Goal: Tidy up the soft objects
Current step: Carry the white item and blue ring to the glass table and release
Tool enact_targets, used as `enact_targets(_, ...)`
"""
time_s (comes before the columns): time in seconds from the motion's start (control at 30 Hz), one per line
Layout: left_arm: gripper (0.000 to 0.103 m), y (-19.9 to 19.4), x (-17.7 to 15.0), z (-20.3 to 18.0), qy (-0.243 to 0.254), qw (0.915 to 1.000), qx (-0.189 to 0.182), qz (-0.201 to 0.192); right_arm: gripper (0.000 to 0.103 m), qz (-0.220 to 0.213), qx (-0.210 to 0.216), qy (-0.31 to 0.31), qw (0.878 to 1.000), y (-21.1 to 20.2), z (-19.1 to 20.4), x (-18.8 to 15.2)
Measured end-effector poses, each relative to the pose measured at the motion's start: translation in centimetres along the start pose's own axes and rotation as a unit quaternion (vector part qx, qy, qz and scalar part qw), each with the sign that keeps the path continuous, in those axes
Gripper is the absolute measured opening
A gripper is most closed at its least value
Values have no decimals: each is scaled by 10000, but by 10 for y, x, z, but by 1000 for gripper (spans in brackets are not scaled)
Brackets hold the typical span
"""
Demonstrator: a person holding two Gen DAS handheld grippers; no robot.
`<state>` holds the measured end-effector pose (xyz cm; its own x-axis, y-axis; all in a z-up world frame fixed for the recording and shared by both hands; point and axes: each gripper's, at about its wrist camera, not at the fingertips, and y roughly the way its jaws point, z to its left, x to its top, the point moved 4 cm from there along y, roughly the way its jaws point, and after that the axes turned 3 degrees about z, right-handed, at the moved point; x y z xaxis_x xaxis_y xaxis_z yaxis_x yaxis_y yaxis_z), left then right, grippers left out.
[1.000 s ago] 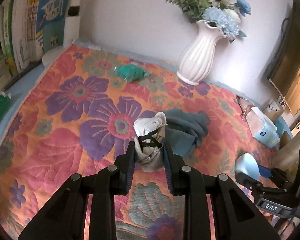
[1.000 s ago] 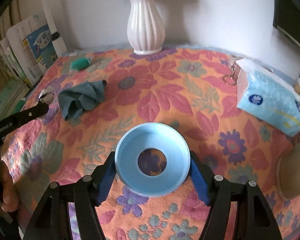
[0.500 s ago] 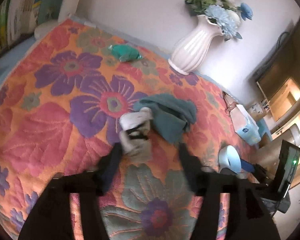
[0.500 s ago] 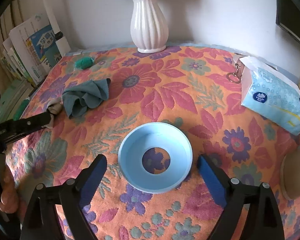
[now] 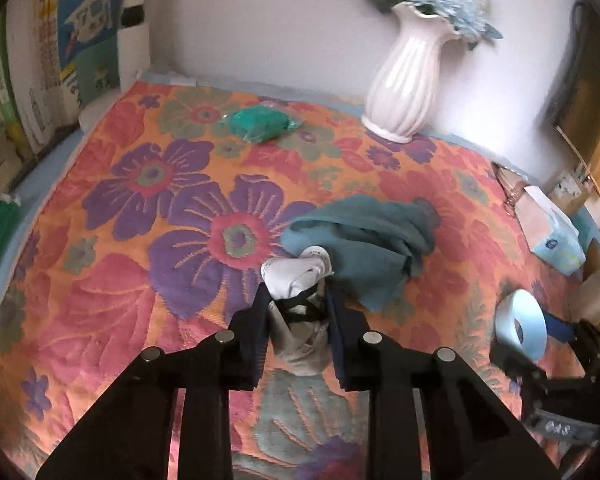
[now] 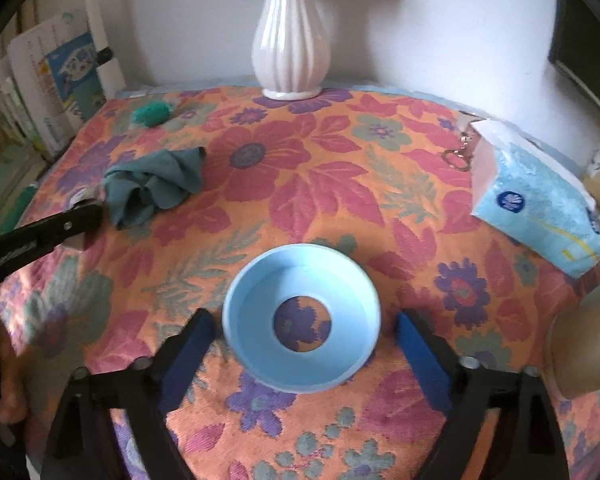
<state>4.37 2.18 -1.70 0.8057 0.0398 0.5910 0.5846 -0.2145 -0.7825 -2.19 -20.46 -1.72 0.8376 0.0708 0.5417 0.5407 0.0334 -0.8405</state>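
A rolled white and grey sock [image 5: 296, 276] lies on the flowered tablecloth [image 5: 112, 288], and my left gripper [image 5: 298, 300] is shut on it. A crumpled teal cloth [image 5: 372, 236] touches the sock's far right side. A green bundle [image 5: 258, 124] lies farther back. In the right wrist view a light-blue ring [image 6: 302, 320] rests on the cloth between the fingers of my right gripper [image 6: 304, 320]. Its jaws are closing, with a gap on each side of the ring. The left gripper [image 6: 80, 216] shows there beside the teal cloth [image 6: 152, 184].
A white vase [image 6: 290, 40] with flowers stands at the back edge. A blue tissue pack [image 6: 540, 208] and a key ring [image 6: 458, 156] lie at the right. Books [image 5: 40, 80] stand along the left side. A person's hand [image 6: 4, 380] holds the left tool.
My left gripper opened off the sock, then shut on it again. My right gripper let go of the blue ring, spread wide, and its fingers have since come back inward.
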Motion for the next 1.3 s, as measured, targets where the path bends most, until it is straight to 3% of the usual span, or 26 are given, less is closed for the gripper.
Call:
enact_targets(0.03, 23, -4, 0, -2, 45, 9999, -23, -99, 68, -49, 26, -13, 10000, -2, 0, 0)
enact_targets(0.2, 23, -18, 0, -4, 124, 9987, -195, -453, 66, -196, -33, -86, 9998, -8, 4, -2)
enact_targets(0.33, 23, -33, 0, -4, 93, 9933, -908, -702, 66, -365, 142, -102, 9992, -15, 6, -3)
enact_targets(0.43, 23, -27, -1, -5, 63, 9912, -1234, -480, 66, -481, 166, -108, 9986, -21, 6, -4)
enact_targets(0.6, 23, -27, -3, -13, 196, 9912, -1230, -437, 66, -382, -3, 47, 9993, -26, 3, -14)
enact_targets(0.77, 23, -31, -16, -34, 553, 9886, -1383, -222, 66, -294, 497, 491, 9971, -55, -18, -45)
enact_targets(0.9, 23, -44, -47, -89, 1154, 9745, -1923, 48, 66, -56, 273, 723, 9970, -79, -45, -69)
enact_targets(1.03, 23, -56, -65, -144, 1587, 9584, -2367, 149, 66, -37, 557, 1120, 9921, -101, -79, -85)
enact_targets(1.2, 23, -76, -76, -209, 2022, 9381, -2804, 208, 66, -349, 185, 1412, 9892, -147, -128, -106)
enact_targets(1.3, 23, -89, -79, -251, 2356, 9250, -2976, 165, 66, -638, 233, 1798, 9814, -177, -168, -118)
